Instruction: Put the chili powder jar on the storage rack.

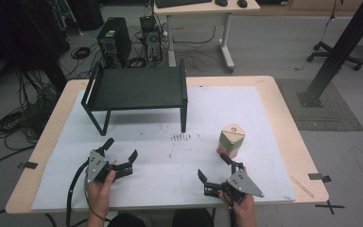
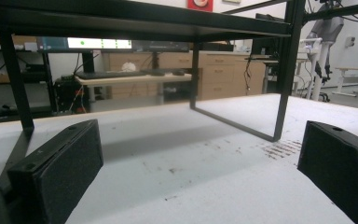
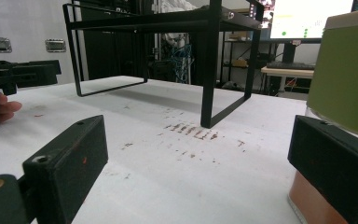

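Both grippers rest on the white mat with jaws spread wide and holding nothing — the right gripper (image 1: 216, 172) just short of the green-and-tan block (image 1: 230, 139), the left gripper (image 1: 121, 153) facing the black stand (image 1: 137, 88).

Hand-held grippers: two, the left hand-held gripper (image 1: 121, 154) and the right hand-held gripper (image 1: 213, 167)
Green-and-wood block (image 1: 231, 140): one
Black metal stand (image 1: 137, 87): one
White mat (image 1: 246, 109): one
Counter (image 1: 290, 137): one
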`<move>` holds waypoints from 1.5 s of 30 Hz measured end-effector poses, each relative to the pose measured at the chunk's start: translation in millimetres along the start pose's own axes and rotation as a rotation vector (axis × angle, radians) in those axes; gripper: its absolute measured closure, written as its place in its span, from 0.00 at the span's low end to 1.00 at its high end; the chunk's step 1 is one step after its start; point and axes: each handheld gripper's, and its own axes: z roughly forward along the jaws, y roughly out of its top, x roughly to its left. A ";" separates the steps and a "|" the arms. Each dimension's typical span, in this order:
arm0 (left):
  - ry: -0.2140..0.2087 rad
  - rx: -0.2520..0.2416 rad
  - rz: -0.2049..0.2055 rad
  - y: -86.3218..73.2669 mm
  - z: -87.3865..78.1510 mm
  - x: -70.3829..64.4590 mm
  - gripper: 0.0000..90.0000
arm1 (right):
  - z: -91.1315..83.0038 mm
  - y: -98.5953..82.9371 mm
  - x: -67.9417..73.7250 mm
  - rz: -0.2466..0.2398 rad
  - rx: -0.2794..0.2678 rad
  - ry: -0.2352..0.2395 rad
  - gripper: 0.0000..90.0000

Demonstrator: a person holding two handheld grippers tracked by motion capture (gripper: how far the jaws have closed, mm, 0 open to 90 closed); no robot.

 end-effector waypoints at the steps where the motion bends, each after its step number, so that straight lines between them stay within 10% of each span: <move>1: 0.000 0.000 0.001 0.0 0.0 0.0 0.00 | -0.6 0.0 -0.6 0.000 0.000 -0.001 0.05; 45: -0.001 0.000 0.000 0.0 0.1 0.1 0.00 | -27.0 -0.5 -41.1 -0.001 -0.010 -0.076 0.05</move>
